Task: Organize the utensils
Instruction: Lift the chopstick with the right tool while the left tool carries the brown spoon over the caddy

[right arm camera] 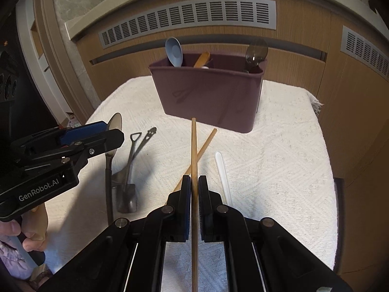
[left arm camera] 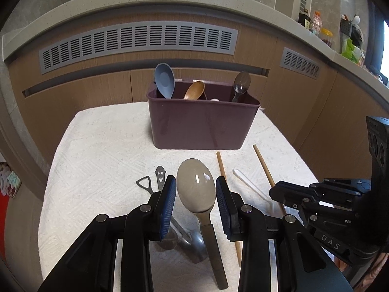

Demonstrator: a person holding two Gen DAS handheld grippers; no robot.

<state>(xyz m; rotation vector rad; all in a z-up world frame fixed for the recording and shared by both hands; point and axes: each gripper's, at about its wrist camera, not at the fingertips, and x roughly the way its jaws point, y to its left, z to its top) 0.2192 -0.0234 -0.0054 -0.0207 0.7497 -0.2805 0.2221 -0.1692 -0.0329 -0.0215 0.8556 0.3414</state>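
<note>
right hand-held gripper (right arm camera: 194, 188) pinches chopstick (right arm camera: 193, 146), long axis fwd toward bin (right arm camera: 209, 97) straight ahead; left hand-held gripper (left arm camera: 195, 189) part-spread around grey spoon (left arm camera: 195, 185), grip unclear, bin also ahead.

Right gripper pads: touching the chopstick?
Touching. Right wrist view: the right gripper is shut on the chopstick, both pads pressed against it, no gap.

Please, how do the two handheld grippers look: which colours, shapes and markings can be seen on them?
Both grippers are black, with jointed linkage arms, silver pivot pins and ribbed blue pads on the fingers. The left gripper bears "GenRobot.AI" in white on its side. The right gripper shows "DAS" in the left view. No cables show.
</note>
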